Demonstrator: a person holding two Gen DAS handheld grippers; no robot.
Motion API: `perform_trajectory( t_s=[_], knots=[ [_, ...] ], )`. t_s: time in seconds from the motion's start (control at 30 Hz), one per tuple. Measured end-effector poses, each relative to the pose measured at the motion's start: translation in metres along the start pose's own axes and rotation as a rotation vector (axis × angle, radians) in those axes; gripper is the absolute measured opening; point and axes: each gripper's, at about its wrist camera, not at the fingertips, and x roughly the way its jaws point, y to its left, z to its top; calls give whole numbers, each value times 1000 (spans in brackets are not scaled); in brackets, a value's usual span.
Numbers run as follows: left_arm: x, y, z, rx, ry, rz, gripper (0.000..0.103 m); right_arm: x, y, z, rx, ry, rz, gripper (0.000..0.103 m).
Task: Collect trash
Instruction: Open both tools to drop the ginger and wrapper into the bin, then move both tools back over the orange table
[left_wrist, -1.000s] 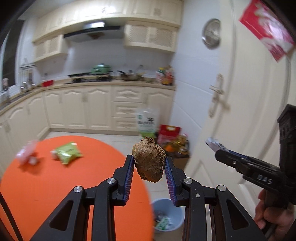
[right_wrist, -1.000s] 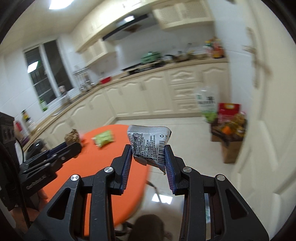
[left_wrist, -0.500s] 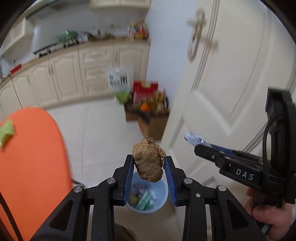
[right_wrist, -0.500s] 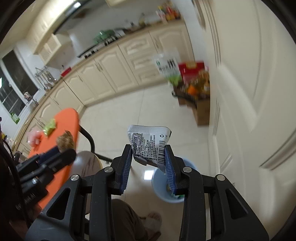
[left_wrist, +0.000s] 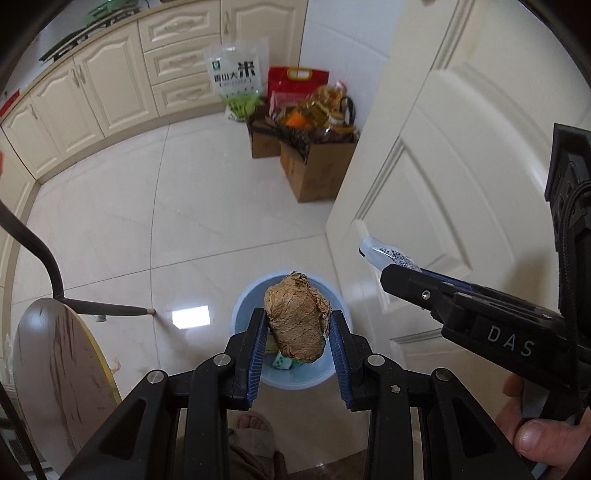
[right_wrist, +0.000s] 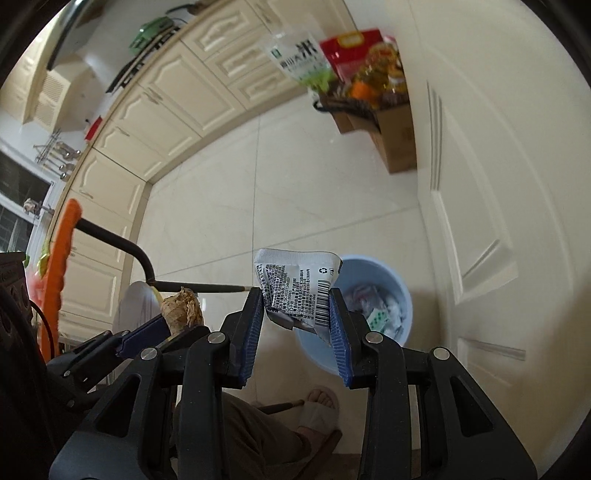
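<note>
My left gripper (left_wrist: 297, 325) is shut on a crumpled brown paper ball (left_wrist: 295, 319) and hangs straight above a light blue trash bin (left_wrist: 243, 302) on the floor. My right gripper (right_wrist: 295, 314) is shut on a silver printed wrapper (right_wrist: 297, 286), just left of the same bin (right_wrist: 391, 280), which holds white and green scraps. In the left wrist view the right gripper (left_wrist: 395, 267) reaches in from the right with the wrapper tip (left_wrist: 384, 253) showing. The right wrist view shows the left gripper (right_wrist: 166, 325) with the brown ball (right_wrist: 183, 306) at the lower left.
A cream door (left_wrist: 461, 155) stands right of the bin. Cardboard boxes of groceries (left_wrist: 314, 162) and a rice bag (left_wrist: 238, 79) sit by the cabinets (left_wrist: 110, 74). A round stool (left_wrist: 55, 373), the orange table edge (right_wrist: 61, 251) and a person's sandalled foot (right_wrist: 317, 402) lie close by.
Both grippers have swung away from the orange table and tipped downward over the floor. The blue bin has come into full view beneath them. Both still hold their items.
</note>
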Motion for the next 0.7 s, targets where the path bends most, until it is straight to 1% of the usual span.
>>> perform_trajectory(
  t_s=[0.03, 0.07, 0.1, 0.17, 0.2, 0.23, 0.3, 0.33, 0.37, 0.4, 0.43, 0.47, 0.5, 0.53, 0.7],
  knots=[
    [7, -1, 15, 0, 9, 1, 31, 5, -5, 1, 15, 9, 4, 33],
    [15, 6, 43, -2, 15, 1, 31, 10, -9, 1, 26, 14, 9, 33],
    [27, 11, 58, -3, 19, 3, 31, 13, -13, 2, 37, 19, 12, 33],
    [34, 10, 66, 0, 28, 3, 32, 18, -18, 2, 53, 27, 16, 36],
    [37, 13, 65, 3, 33, 2, 36, 21, -20, 3, 59, 32, 16, 38],
    [40, 12, 67, 9, 39, 8, 41, 23, -22, 3, 65, 37, 22, 39],
    [43, 10, 68, 23, 39, 34, 73, 25, -23, 5, 77, 39, 26, 45],
    [42, 7, 69, 30, 26, 49, 78, 25, -25, 6, 86, 38, 25, 50],
    [42, 7, 67, 35, 16, 63, 83, 26, -26, 6, 91, 38, 29, 63],
    [43, 6, 66, 39, 14, 80, 86, 26, -27, 6, 99, 37, 29, 75],
    [44, 5, 66, 37, 12, 90, 86, 25, -28, 6, 107, 31, 26, 82],
    [44, 4, 65, 33, 8, 94, 86, 24, -29, 6, 115, 27, 22, 92],
    [44, 3, 64, 28, 5, 97, 87, 23, -30, 6, 126, 23, 15, 100],
    [44, 2, 64, 20, 1, 101, 87, 22, -32, 6, 142, 23, 10, 103],
    [27, -2, 58, 5, -44, 106, 89, 14, -34, 5, 184, 26, -25, 103]
  ],
)
